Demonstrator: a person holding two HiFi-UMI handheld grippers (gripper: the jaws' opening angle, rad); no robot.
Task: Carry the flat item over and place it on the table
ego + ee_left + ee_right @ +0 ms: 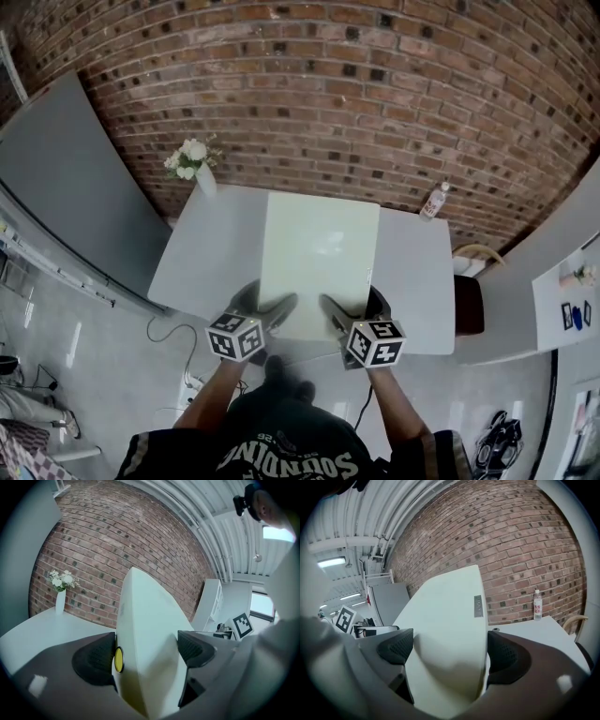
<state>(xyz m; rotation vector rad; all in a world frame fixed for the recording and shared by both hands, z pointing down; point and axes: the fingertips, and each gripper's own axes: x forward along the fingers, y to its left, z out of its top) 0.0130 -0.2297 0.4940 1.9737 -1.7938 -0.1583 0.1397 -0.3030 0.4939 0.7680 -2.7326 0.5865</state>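
A large flat cream-white board (319,258) is held over the white table (202,262), its far edge toward the brick wall. My left gripper (272,314) is shut on the board's near left corner and my right gripper (336,314) is shut on its near right corner. In the left gripper view the board (145,634) stands edge-on between the dark pads (96,660), with a yellow disc against its left face. The right gripper view shows the board (450,634) clamped between its pads (504,658), with a small grey label near the board's right edge.
A white vase of flowers (197,167) stands at the table's far left corner and a small bottle (433,201) at its far right corner. A chair (469,300) sits to the table's right. A grey panel (66,197) leans at the left; cables lie on the floor.
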